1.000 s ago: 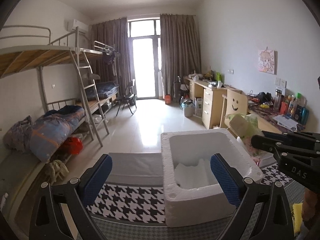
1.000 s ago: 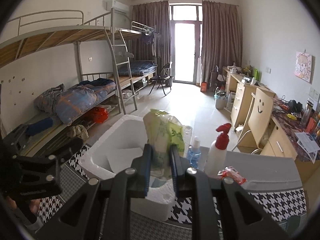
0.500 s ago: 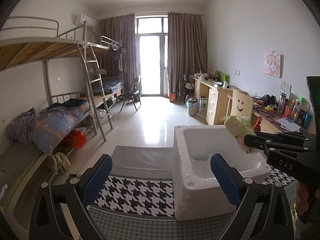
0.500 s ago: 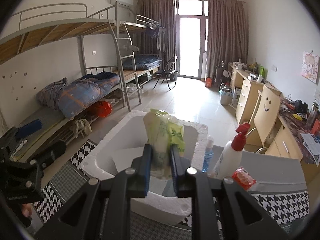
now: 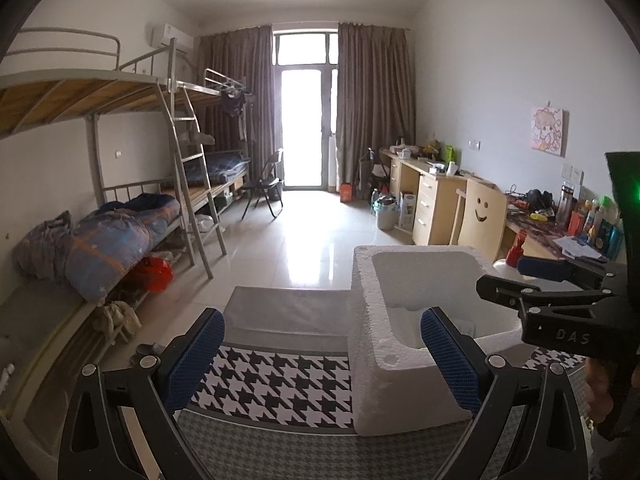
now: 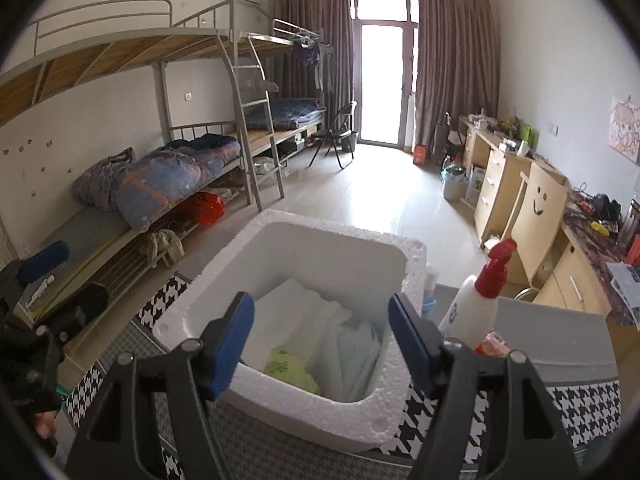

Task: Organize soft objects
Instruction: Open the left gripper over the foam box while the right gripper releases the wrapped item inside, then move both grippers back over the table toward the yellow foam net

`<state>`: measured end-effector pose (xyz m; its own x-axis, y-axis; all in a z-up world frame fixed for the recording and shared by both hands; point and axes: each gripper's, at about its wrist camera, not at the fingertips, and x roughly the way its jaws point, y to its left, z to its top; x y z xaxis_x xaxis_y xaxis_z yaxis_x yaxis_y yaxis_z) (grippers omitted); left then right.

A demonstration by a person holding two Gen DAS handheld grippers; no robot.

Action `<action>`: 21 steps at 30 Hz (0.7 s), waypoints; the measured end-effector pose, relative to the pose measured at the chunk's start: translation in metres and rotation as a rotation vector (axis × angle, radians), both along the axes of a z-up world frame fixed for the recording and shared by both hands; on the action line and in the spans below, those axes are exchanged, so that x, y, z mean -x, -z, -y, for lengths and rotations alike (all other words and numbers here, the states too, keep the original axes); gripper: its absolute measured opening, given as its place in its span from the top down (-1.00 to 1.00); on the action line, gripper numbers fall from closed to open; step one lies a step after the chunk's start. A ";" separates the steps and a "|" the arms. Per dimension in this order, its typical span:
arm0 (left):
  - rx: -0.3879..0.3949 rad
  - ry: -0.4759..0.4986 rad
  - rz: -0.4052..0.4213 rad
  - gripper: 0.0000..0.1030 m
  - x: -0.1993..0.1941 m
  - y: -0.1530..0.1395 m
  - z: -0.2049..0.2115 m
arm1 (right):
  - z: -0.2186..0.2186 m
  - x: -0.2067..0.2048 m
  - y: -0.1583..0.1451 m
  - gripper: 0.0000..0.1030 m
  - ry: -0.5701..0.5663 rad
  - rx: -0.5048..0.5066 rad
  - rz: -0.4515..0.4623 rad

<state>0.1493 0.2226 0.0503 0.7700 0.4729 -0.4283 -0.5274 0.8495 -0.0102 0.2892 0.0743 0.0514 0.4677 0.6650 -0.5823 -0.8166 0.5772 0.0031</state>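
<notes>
A white foam box [image 6: 404, 276] stands on a houndstooth cloth; it also shows in the left wrist view [image 5: 366, 280]. Inside it lie a green-printed plastic bag [image 6: 290, 366] and pale folded soft packs [image 6: 352, 340]. My right gripper [image 6: 322, 340] is open and empty, just above the box's near rim. My left gripper [image 5: 322, 360] is open and empty, left of the box over the cloth. The right gripper's body shows at the right of the left wrist view [image 5: 560, 316].
A white spray bottle with a red head [image 6: 478, 300] and a small red packet [image 6: 494, 342] stand right of the box. A grey surface [image 5: 288, 310] lies beyond the cloth. Bunk beds [image 5: 120, 216] stand left, desks [image 5: 432, 196] right.
My right gripper opened and let the green bag fall into the foam box. My left gripper drifted a little left, so the box sits further right in its view.
</notes>
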 end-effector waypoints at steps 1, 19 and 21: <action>0.000 0.002 -0.001 -0.92 -0.001 0.000 0.001 | 0.001 0.001 -0.001 -0.43 0.000 -0.002 0.002; -0.023 0.070 0.014 -0.98 0.000 -0.013 0.037 | 0.042 0.027 -0.023 -0.51 0.017 -0.066 0.041; -0.027 0.077 0.017 -0.98 0.001 -0.015 0.041 | 0.050 0.029 -0.024 -0.65 0.022 -0.081 0.054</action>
<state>0.1486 0.1812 0.0649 0.8117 0.4231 -0.4027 -0.4602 0.8878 0.0051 0.2602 0.0247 0.0758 0.5123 0.6981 -0.5003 -0.8037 0.5949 0.0071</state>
